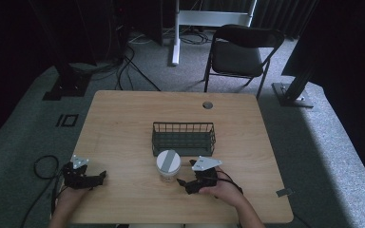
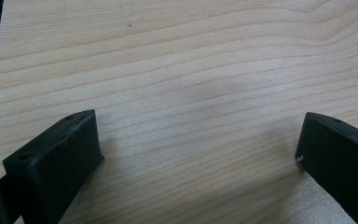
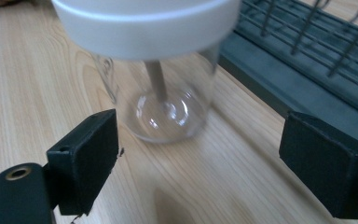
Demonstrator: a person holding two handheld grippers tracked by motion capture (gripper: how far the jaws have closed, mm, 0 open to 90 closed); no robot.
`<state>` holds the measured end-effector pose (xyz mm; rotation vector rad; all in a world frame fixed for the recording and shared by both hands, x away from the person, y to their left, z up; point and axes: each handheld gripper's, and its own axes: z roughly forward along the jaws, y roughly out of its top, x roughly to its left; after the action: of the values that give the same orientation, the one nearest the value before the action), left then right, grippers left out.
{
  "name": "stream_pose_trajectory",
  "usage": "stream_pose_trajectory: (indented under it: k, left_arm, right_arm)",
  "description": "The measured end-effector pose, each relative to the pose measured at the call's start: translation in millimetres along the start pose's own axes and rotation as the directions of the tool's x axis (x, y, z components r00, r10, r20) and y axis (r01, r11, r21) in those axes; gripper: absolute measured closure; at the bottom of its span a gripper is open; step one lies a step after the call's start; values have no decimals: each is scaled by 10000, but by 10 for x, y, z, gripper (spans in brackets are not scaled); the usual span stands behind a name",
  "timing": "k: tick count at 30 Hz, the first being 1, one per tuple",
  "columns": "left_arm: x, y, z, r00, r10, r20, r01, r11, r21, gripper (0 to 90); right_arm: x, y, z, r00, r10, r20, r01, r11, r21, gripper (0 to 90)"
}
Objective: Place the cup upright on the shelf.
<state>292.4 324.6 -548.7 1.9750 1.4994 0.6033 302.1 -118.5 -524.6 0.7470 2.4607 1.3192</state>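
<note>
A clear jar (image 1: pixel 168 167) with a white lid stands upright on the wooden table (image 1: pixel 123 128), just in front of a dark wire basket (image 1: pixel 184 138). My right gripper (image 1: pixel 186 176) is open, its jaws pointing at the jar from the right, a short way off. In the right gripper view the jar (image 3: pixel 161 79) stands just beyond the wide-spread jaws of that gripper (image 3: pixel 200 163), with the basket (image 3: pixel 303 60) behind it. My left gripper (image 1: pixel 95 179) rests near the table's front left edge. In its own view my left gripper (image 2: pixel 198 154) is open over bare wood.
A round cable hole (image 1: pixel 207 105) sits near the table's far edge. Beyond the table stand a black folding chair (image 1: pixel 240 50), a white stand (image 1: pixel 176 33) and dark frame legs (image 1: pixel 294 90). Cables (image 1: pixel 45 166) lie on the grey carpet at the left.
</note>
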Motion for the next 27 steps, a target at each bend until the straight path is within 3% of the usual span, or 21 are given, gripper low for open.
stream_pose_trajectory:
  k: [13, 27]
  left_arm:
    - [0, 0, 0, 10000, -2, 0, 2, 10000, 1, 1]
    - [0, 0, 0, 10000, -3, 0, 3, 10000, -1, 1]
  right_arm:
    - [120, 105, 195, 9988, -52, -494, 28, 9989, -471, 116]
    - [159, 182, 322, 9982, 58, -597, -116, 9952, -976, 117]
